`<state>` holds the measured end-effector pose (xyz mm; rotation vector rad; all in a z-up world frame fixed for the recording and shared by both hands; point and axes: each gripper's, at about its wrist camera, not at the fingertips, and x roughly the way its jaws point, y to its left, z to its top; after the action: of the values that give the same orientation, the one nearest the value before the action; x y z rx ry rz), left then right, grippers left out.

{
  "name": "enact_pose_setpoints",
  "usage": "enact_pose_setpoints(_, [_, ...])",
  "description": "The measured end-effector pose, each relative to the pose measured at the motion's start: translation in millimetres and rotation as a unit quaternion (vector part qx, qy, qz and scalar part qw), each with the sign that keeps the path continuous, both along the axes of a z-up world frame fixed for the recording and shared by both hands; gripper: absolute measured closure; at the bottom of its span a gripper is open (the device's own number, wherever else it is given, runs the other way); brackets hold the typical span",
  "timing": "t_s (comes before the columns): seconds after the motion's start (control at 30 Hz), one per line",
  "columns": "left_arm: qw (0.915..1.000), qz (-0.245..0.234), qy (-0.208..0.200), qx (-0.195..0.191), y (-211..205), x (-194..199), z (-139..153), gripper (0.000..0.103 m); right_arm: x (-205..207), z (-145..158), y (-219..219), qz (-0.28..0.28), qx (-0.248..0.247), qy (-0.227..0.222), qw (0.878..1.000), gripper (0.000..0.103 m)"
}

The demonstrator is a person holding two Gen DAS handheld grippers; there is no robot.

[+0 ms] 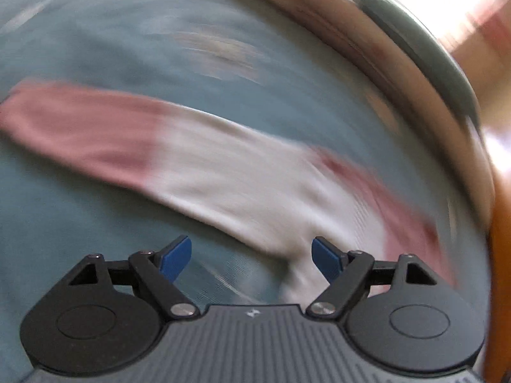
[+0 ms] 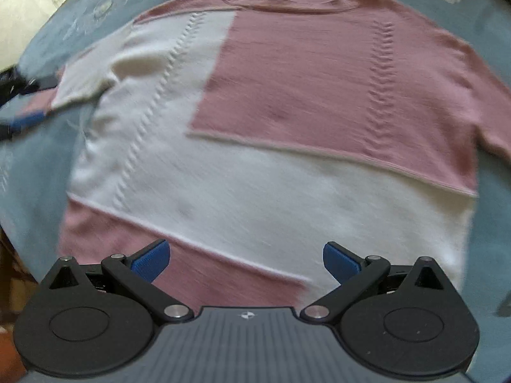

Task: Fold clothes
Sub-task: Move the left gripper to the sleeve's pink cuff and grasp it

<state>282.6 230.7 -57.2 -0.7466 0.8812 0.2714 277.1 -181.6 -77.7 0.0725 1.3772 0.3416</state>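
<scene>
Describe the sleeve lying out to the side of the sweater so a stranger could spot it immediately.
A pale blue bedsheet covers the surface, with a pink-and-white colour-block knit sweater spread flat on it. The long sleeve stretches across the sheet, white near the body and pink toward the cuff.

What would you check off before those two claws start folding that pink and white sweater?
1. Sweater lying flat on the blue-grey sheet: ok, body spread with neckline away from the right claw.
2. Right claw open and empty: ok, poised over the hem.
3. Left claw open and empty: ok.
4. Sleeve in front of the left claw stretched out straight: ok, though blurred.
5. Other sleeve smoothed: cannot tell, it runs off the edge of the right view.
6. Left view steady: not ok, heavy motion blur.
</scene>
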Motion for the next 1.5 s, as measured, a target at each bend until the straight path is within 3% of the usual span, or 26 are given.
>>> enact_pose_setpoints(0.13, [0.9915,0.117,-0.008,-0.056,66,-20,-21,0.03,21,8,42,0.02,0.035,0.011,0.999,0.0])
enact_pose_setpoints(0.23, [0.9754,0.198,-0.014,-0.097,113,-34,-36,0.033,32,14,73,0.052,0.032,0.004,0.998,0.0])
enact_pose_setpoints(0.33, [0.9588,0.25,-0.028,-0.132,144,-46,-53,0.041,42,15,92,0.069,0.028,0.01,0.997,0.0])
enact_pose_setpoints(0.47, [0.9472,0.274,-0.045,-0.16,160,-51,-72,0.049,54,11,112,0.078,0.029,0.025,0.996,0.0])
enact_pose_setpoints(0.77, [0.9412,0.266,-0.106,-0.179,190,-40,-88,0.049,73,7,145,0.082,0.034,0.028,0.996,0.0])
enact_pose_setpoints(0.9, [0.9415,0.253,-0.134,-0.177,199,-36,-94,0.049,79,5,155,0.083,0.034,0.027,0.996,0.0])
enact_pose_setpoints(1.0, [0.9467,0.237,-0.141,-0.167,202,-33,-96,0.052,81,2,161,0.085,0.035,0.028,0.995,0.0])
enact_pose_setpoints(1.03, [0.9494,0.233,-0.136,-0.16,203,-34,-95,0.063,82,0,163,0.085,0.034,0.029,0.995,0.0])
enact_pose_setpoints(1.07, [0.9524,0.231,-0.128,-0.153,203,-34,-94,0.082,82,-1,164,0.084,0.033,0.028,0.996,0.0])
enact_pose_setpoints(1.13, [0.9579,0.226,-0.111,-0.139,202,-32,-87,0.099,81,-4,165,0.078,0.034,0.029,0.996,0.0])
enact_pose_setpoints(1.5, [0.9788,0.193,-0.037,-0.057,193,-17,-45,0.1,75,2,148,0.043,0.041,0.02,0.998,0.0])
